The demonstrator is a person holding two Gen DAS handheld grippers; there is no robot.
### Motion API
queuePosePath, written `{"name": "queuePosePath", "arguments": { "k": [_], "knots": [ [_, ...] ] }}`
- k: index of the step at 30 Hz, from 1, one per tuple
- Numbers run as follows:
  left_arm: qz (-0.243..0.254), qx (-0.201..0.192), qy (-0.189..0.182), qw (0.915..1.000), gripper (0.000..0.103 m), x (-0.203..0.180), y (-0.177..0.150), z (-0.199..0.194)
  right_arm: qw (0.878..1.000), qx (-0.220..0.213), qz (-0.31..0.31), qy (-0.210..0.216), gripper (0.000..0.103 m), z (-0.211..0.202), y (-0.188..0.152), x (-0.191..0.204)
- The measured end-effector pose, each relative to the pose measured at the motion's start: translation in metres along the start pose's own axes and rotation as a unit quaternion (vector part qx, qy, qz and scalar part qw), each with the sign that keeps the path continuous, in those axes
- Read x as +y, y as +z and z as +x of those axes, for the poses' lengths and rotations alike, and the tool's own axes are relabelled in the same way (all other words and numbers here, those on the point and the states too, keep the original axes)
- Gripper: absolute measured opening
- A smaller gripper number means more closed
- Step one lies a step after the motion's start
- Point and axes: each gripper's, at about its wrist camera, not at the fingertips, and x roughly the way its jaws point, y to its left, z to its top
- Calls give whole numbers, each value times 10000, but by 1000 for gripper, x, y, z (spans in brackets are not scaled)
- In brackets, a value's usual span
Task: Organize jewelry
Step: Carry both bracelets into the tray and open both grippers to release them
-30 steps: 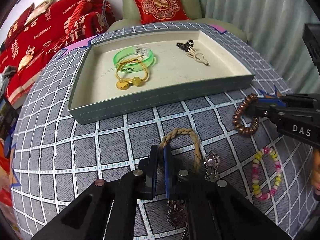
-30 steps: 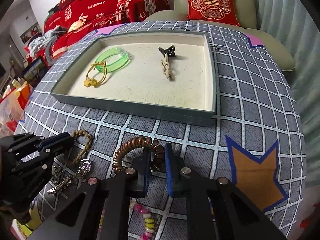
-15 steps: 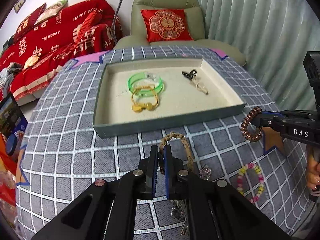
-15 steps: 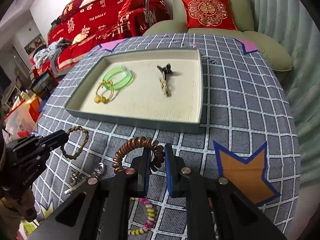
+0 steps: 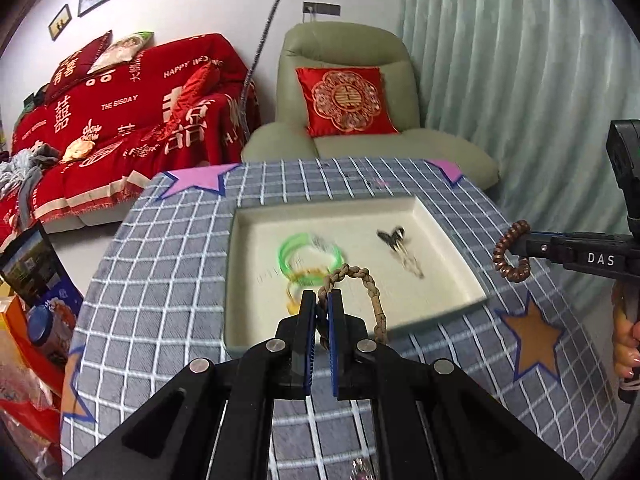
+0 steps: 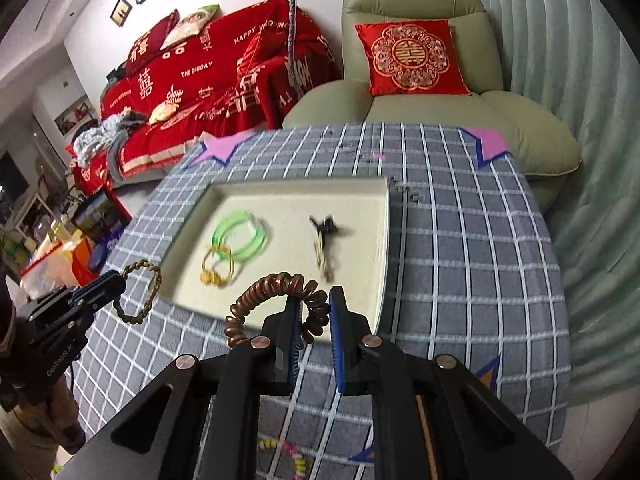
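Observation:
My left gripper (image 5: 322,300) is shut on a tan braided bracelet (image 5: 370,290) and holds it in the air over the near edge of the cream-lined tray (image 5: 460,248). It also shows in the right wrist view (image 6: 140,292). My right gripper (image 6: 314,312) is shut on a copper coil bracelet (image 6: 264,294), lifted near the tray's front edge (image 6: 386,240); the coil also shows in the left wrist view (image 5: 510,256). In the tray lie a green bangle (image 6: 240,236), a gold bracelet (image 6: 216,266) and a black and beige hair clip (image 6: 324,240).
The table has a grey checked cloth (image 6: 472,260) with star patches. A pastel bead bracelet (image 6: 292,454) lies on the cloth below my right gripper. A green armchair (image 5: 348,92) and a red sofa (image 5: 120,112) stand behind the table. Boxes sit on the floor at left (image 5: 32,280).
Both grippers have risen from the cloth with their bracelets and moved toward the tray. The view has tilted up, and the tray now looks farther below.

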Motion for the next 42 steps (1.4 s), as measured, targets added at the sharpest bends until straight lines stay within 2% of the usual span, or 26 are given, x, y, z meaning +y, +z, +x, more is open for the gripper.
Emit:
{"name": "queuePosePath", "arguments": {
  "k": [4,10,25,34,42],
  "knots": [
    [-166,-14,-2,9999,16,10,15,11,10000,-56,6,-21,15,6,26,-2],
    [-194,79,75,9998,16,14,26,40,9999,67,-21,-139,15,36,45,-1],
    [-241,723,235,9968,16,19,2,109,9951,947,-6,-272,15,136,21,-4],
    [-148,955,446,9943,16,16,0,134,9947,919,99,-444,15,156,25,-10],
    [-22,952,633,9934,16,10,-2,138,9947,909,-12,-470,15,154,23,-5]
  ]
}}
